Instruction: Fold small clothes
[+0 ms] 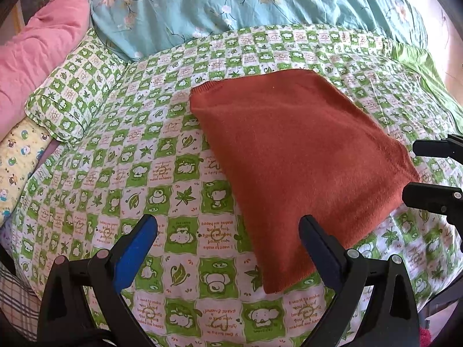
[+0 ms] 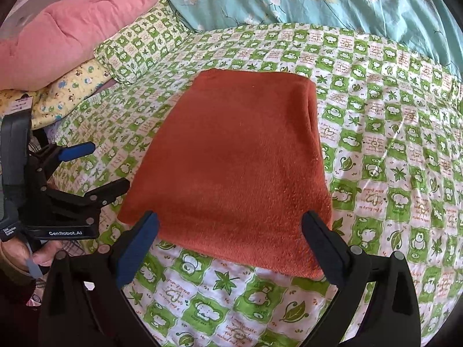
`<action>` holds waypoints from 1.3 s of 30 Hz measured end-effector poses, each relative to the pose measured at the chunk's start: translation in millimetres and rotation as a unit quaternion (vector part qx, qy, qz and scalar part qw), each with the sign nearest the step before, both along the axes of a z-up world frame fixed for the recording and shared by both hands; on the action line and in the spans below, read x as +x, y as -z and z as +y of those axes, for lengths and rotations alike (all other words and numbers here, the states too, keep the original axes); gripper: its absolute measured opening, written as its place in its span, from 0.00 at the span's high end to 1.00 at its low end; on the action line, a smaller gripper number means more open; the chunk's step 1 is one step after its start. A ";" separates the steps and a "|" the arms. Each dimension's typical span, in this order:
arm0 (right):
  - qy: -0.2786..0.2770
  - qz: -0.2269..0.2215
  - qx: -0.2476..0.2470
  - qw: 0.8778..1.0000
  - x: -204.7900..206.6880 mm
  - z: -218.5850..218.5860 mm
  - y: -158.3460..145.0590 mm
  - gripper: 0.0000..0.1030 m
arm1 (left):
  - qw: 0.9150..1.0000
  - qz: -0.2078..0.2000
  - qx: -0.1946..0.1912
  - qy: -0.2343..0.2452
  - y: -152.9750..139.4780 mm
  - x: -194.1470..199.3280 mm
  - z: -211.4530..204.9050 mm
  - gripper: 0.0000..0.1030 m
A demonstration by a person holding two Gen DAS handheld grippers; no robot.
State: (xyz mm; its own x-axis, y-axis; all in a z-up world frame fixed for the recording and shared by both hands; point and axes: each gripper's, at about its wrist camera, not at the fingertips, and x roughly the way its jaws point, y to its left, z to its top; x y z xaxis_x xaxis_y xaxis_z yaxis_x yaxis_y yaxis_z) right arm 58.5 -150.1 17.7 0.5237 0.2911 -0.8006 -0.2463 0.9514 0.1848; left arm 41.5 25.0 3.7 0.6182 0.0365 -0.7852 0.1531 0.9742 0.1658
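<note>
Bed with green-and-white cartoon sheet [image 2: 376, 159]; folded rust-orange garment [image 2: 237, 167] lying flat at frame centre.
Left gripper [image 1: 228, 228]: fingers spread, empty, above sheet at garment's lower-left edge; right gripper [image 2: 231, 225]: fingers spread, empty, over garment's near edge; pink quilt [image 2: 72, 29] upper left; teal floral duvet [image 2: 318, 0] along top.

left gripper [image 1: 228, 231] jaws spread, right gripper [image 2: 231, 228] likewise

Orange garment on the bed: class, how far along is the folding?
Done: the orange garment lies as a neat folded rectangle on the green sheet. In hand: nothing; the left gripper and right gripper are open and empty. Left: no other unfolded clothes show.
</note>
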 end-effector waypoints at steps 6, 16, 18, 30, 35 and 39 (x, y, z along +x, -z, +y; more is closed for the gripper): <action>-0.001 -0.002 -0.002 1.000 2.2 -0.1 -2.0 0.04 | 1.000 0.001 -0.006 0.001 -3.2 6.0 -0.5 0.04; -0.003 -0.003 -0.003 1.000 9.3 -0.8 -4.9 0.04 | 1.000 0.003 -0.011 0.002 -4.8 10.8 -3.0 0.04; -0.002 -0.003 -0.005 1.000 10.8 -0.7 -5.3 0.04 | 1.000 0.003 -0.010 0.003 -5.1 13.1 -3.4 0.04; -0.007 -0.009 -0.002 1.000 22.5 -4.6 -5.8 0.04 | 1.000 0.000 -0.012 -0.001 -7.2 20.6 -2.6 0.04; -0.007 -0.007 -0.002 1.000 24.8 -4.2 -3.6 0.04 | 1.000 -0.003 -0.012 -0.005 -6.7 22.4 -2.2 0.04; -0.004 -0.004 0.001 1.000 27.5 -3.9 0.3 0.04 | 1.000 -0.001 -0.018 -0.005 -5.1 25.1 -2.1 0.04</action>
State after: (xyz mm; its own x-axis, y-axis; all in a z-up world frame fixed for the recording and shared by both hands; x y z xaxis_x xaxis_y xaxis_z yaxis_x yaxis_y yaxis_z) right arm 86.0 -153.9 17.5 0.5273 0.2962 -0.7964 -0.2550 0.9492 0.1842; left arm 66.6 22.9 8.8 0.6198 0.0141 -0.7847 0.1429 0.9811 0.1306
